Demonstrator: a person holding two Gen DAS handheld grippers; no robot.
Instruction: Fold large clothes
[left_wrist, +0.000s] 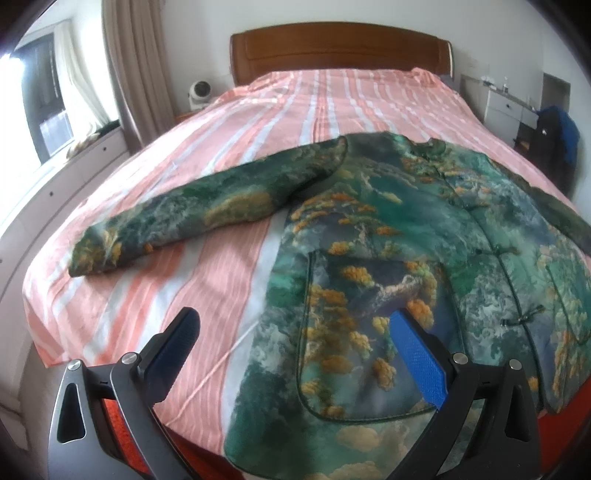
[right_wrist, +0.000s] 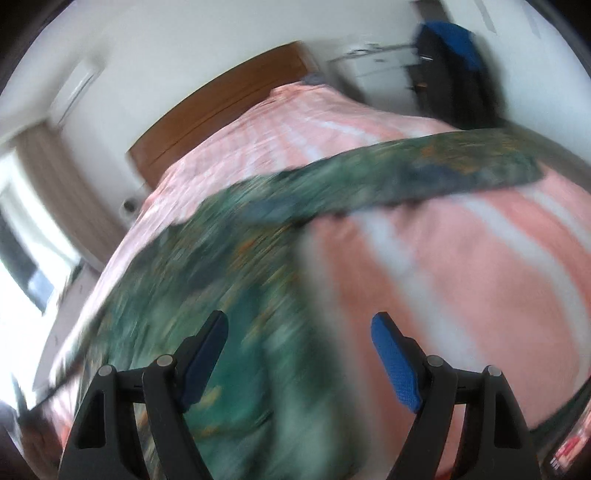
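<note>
A green jacket with yellow and blue landscape print lies flat, front up, on the striped bed. One sleeve stretches out to the left in the left wrist view. My left gripper hovers open above the jacket's lower hem, nothing between its blue pads. The right wrist view is blurred by motion. There the jacket fills the left and middle, and its other sleeve runs to the upper right. My right gripper hangs open over the jacket's side edge, holding nothing.
The bed carries a pink and white striped cover and a wooden headboard. A white cabinet and a dark and blue chair stand at the right. Curtains, a window and a white ledge line the left.
</note>
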